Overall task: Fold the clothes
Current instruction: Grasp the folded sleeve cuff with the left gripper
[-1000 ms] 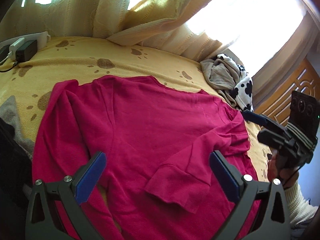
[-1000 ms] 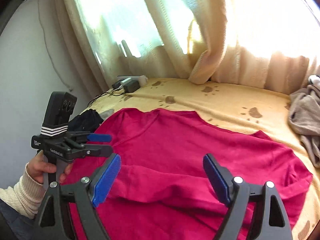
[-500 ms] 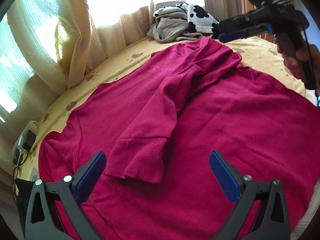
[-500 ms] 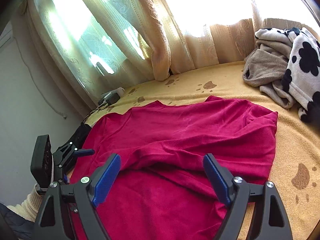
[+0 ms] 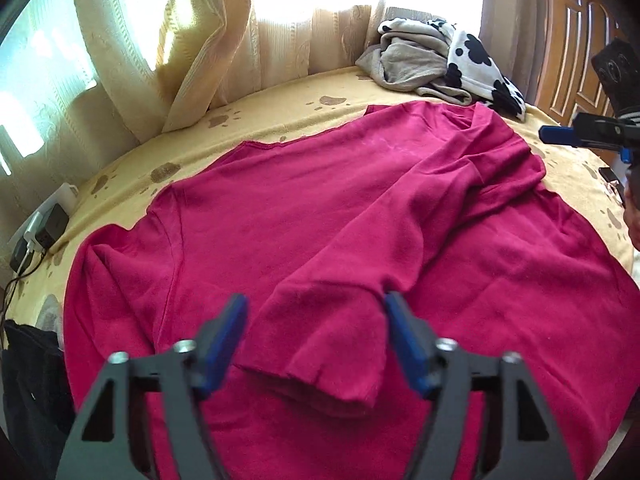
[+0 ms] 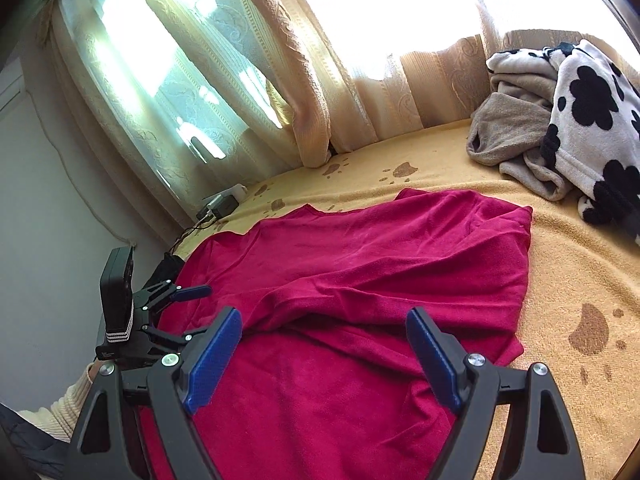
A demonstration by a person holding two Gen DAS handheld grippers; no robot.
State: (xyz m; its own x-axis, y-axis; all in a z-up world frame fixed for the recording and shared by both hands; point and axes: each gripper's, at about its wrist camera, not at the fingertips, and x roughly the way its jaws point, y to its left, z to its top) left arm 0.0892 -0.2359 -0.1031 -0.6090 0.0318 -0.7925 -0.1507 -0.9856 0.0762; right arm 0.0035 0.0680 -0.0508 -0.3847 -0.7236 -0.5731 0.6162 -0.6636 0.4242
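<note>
- Crimson sweater (image 5: pixel 320 208) lies flat on bed (image 5: pixel 256 120), sleeve cuff (image 5: pixel 320 344) folded inward at 6 o'clock.
- Left claw (image 5: pixel 314 336) spread, straddling cuff; right claw (image 6: pixel 322 356) spread, empty.
- Risk: pinching the body layer beneath drags the whole sweater.

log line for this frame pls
task: fold clothes | left gripper: open, straddling sleeve cuff | right gripper: open, empty, over red sweater | sweater flat on bed
</note>
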